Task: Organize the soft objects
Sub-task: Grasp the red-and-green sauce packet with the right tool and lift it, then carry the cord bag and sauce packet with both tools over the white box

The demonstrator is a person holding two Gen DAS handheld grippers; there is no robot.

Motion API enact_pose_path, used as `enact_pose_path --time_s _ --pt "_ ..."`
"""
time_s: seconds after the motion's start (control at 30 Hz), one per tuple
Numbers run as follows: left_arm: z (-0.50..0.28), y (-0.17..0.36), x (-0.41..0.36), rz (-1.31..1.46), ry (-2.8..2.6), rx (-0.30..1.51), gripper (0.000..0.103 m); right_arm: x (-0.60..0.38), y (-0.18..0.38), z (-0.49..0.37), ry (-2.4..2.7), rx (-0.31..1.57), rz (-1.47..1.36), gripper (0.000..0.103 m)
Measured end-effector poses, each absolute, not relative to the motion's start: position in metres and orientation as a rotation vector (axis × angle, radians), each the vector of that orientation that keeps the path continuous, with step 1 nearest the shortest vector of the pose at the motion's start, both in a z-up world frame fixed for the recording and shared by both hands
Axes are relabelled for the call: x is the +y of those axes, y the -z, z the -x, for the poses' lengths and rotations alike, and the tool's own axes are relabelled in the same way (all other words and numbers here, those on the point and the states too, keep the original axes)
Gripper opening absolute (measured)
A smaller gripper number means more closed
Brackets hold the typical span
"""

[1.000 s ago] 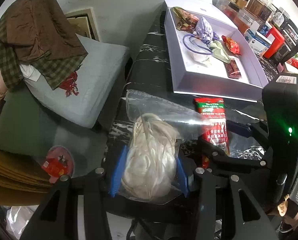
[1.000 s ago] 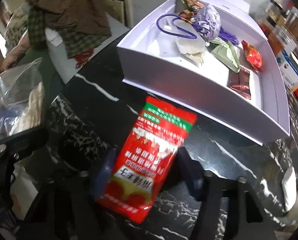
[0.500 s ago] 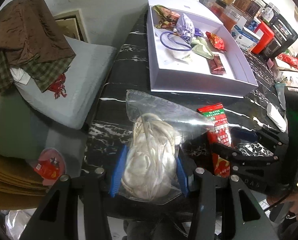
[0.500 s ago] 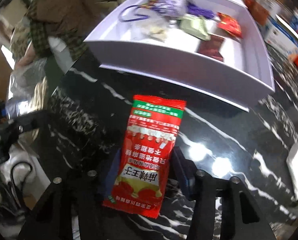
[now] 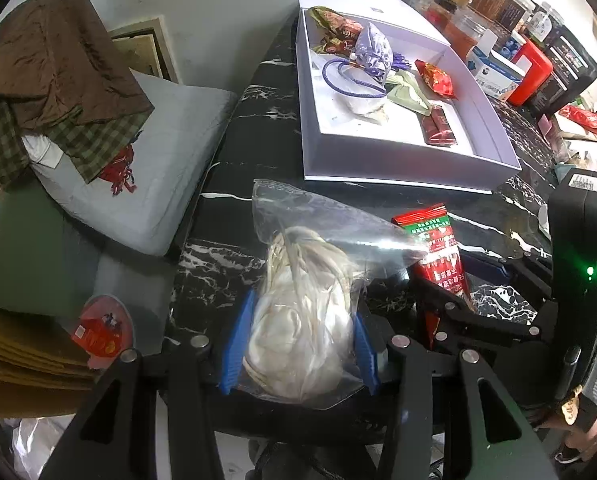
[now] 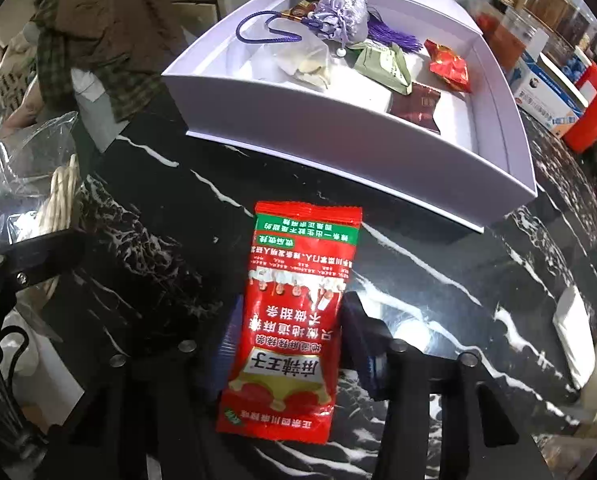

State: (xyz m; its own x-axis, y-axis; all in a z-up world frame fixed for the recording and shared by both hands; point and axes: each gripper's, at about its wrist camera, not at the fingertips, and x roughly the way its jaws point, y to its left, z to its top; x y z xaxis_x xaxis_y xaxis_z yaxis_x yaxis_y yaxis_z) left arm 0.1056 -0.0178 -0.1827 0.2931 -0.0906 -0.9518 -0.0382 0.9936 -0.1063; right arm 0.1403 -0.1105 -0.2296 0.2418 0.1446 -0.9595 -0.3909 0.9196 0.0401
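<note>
The left gripper clamped a clear bag holding pale cords. The right gripper was closing around a red snack packet. Ahead of both, the white box held a lilac pouch and packets.

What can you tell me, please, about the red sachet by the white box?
The red sachet is a flat, glossy foil packet with a green band, white Chinese print and a crimped end. It lies lengthwise between the right gripper's closing blue fingers, above the black marble table, just short of the white box.
</note>
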Motion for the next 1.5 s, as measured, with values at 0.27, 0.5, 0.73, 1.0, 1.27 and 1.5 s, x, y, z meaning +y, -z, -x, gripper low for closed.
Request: enact_pose_path --time_s 0.27,0.5,0.73,1.0,1.27,1.5 --pt "-0.102 0.167 -0.021 0.136 0.06 1.24 0.046 -0.131 0.23 -0.146 -0.388 1.298 0.153 0.044" --pt "-0.094 0.145 -0.03 0.124 0.076 1.198 0.046 -0.163 0.208 -0.138 -0.369 1.314 0.09 0.044" --pt "-0.082 0.125 -0.045 0.101 0.111 1.18 0.046 -0.187 0.185 -0.12 -0.351 1.286 0.062 0.044" --pt "-0.065 0.095 -0.069 0.047 0.184 1.133 0.046 -0.204 0.153 -0.096 -0.344 1.24 0.051 0.044" --pt "-0.05 0.068 -0.083 0.023 0.209 1.071 0.046 -0.213 0.117 -0.077 -0.339 1.183 0.021 0.044" --pt "-0.035 0.038 -0.091 0.037 0.253 1.01 0.046 -0.226 0.086 -0.06 -0.358 1.142 -0.044 0.044"
